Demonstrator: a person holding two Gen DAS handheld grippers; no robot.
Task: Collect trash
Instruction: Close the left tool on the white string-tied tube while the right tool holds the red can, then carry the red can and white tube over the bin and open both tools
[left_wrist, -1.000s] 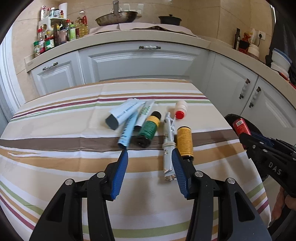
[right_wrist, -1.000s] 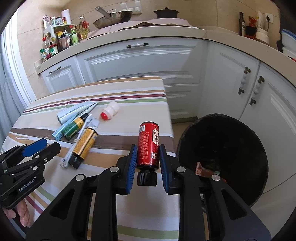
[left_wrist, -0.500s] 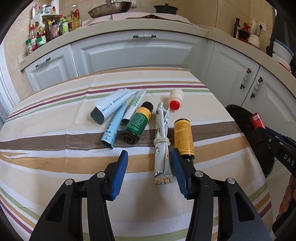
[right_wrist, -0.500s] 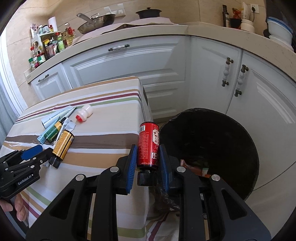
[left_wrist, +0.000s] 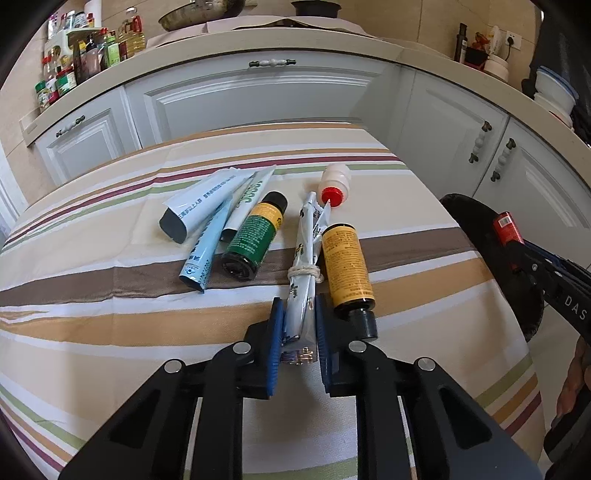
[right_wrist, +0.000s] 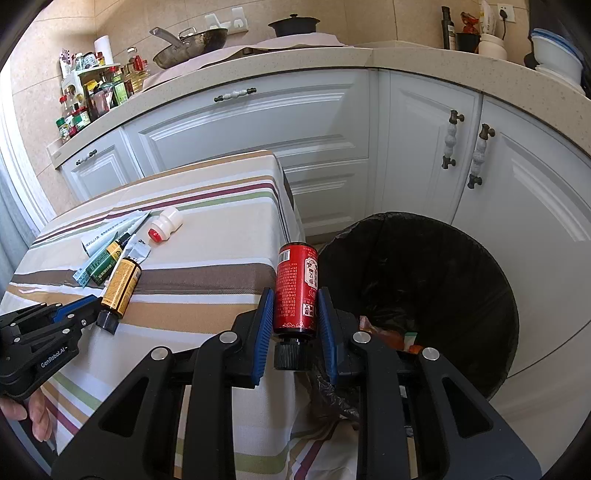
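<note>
My left gripper (left_wrist: 298, 325) is shut on the near end of a long silver tube (left_wrist: 304, 269) tied with string, lying on the striped table (left_wrist: 110, 332). Beside it lie a yellow bottle (left_wrist: 345, 267), a green bottle (left_wrist: 256, 236), several flattened tubes (left_wrist: 207, 206) and a small white bottle with a red cap (left_wrist: 334, 182). My right gripper (right_wrist: 295, 314) is shut on a red bottle (right_wrist: 297, 288), cap toward me, held off the table's right edge next to the black-lined trash bin (right_wrist: 424, 295).
White kitchen cabinets (right_wrist: 295, 122) stand behind the table and bin. The counter holds a spice rack (right_wrist: 92, 96), a wok and a pot. The bin holds some wrappers (right_wrist: 391, 332) at the bottom. The right gripper also shows at the left wrist view's right edge (left_wrist: 546, 269).
My left gripper moved forward and closed on the silver tube. My right gripper carried the red bottle further right, off the table toward the bin.
</note>
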